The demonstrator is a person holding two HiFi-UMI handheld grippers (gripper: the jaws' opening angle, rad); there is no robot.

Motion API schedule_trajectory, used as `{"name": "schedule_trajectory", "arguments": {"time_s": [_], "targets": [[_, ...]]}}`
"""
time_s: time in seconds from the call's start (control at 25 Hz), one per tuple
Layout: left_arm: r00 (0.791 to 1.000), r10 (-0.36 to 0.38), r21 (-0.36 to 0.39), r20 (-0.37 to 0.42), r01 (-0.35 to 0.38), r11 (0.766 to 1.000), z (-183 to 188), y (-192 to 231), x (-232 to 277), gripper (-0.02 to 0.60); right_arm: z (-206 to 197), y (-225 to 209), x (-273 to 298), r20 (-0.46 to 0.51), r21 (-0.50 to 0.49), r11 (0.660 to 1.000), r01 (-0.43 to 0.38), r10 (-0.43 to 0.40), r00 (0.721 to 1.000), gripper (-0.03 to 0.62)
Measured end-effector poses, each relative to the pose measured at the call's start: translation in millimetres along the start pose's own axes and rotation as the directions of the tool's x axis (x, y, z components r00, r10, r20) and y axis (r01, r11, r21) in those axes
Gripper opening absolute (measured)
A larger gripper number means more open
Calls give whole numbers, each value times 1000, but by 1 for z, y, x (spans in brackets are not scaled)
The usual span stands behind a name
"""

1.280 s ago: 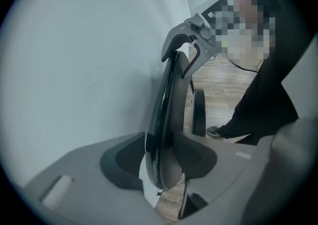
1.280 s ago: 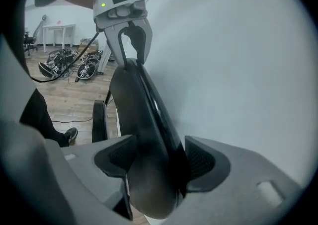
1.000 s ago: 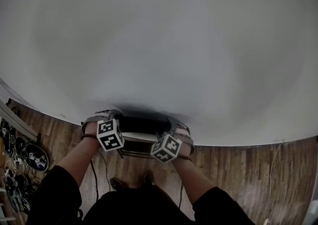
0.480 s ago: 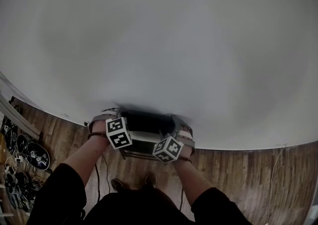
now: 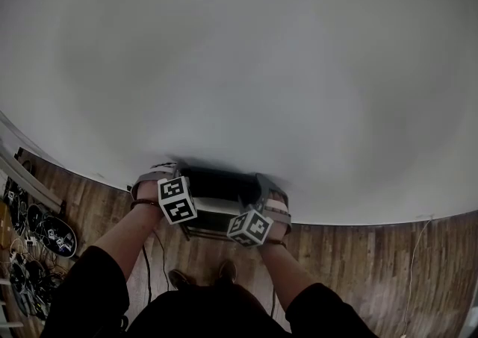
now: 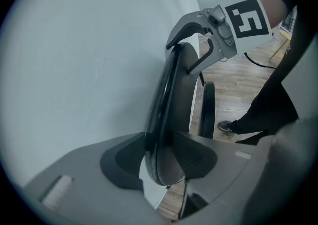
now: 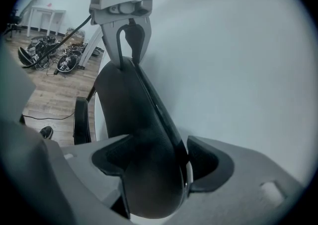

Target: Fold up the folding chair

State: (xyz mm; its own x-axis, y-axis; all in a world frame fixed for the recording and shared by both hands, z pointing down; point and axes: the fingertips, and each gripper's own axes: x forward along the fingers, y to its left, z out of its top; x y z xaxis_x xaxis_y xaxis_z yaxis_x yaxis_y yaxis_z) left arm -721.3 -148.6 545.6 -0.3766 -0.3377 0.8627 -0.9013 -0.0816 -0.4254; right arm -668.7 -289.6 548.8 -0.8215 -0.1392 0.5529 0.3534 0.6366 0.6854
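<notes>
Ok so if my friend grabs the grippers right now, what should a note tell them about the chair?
Left gripper: closed on the top edge of the backrest of the folding chair.
Right gripper: its jaws have just been opening. The same edge sits between them, with a thin gap at one pad.
Chair: upright beside the white wall, with the seat flat alongside the backrest.
Done: it looks folded.
Left: probably just let go with both grippers and check that it stands by itself.
</notes>
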Motion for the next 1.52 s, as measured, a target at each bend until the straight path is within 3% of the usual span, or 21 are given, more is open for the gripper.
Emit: {"name": "schedule_trajectory", "arguments": {"time_s": [0.2, 0.36, 0.52, 0.96, 1.16, 1.36, 1.52], "targets": [[1000, -20, 5, 0, 20, 1000, -2, 1, 1, 178, 0, 1, 0, 1, -12, 1000, 19, -19, 1000, 333], [1000, -7, 2, -1, 7, 1000, -2, 5, 4, 176, 2, 2, 3, 30, -13, 997, 79, -79, 996, 333], [1000, 5, 3, -5, -5, 1000, 0, 8, 7, 170, 2, -3, 1, 5, -46, 995, 84, -84, 996, 334], [997, 71, 8, -39, -71, 997, 3, 14, 9, 172, 0, -1, 2, -13, -84, 992, 97, -98, 995, 374], [989, 139, 4, -39, -139, 990, 1, 15, 2, 178, 0, 2, 6, 6, -92, 991, 100, -100, 995, 376], [987, 163, -34, -2, -163, 986, 4, 2, -19, 160, -4, 3, 0, 32, -91, 993, 73, -70, 997, 374], [984, 177, -131, 33, -171, 976, -8, -5, -40, 160, 2, -2, -6, 55, -61, 997, 40, -37, 998, 374]]}}
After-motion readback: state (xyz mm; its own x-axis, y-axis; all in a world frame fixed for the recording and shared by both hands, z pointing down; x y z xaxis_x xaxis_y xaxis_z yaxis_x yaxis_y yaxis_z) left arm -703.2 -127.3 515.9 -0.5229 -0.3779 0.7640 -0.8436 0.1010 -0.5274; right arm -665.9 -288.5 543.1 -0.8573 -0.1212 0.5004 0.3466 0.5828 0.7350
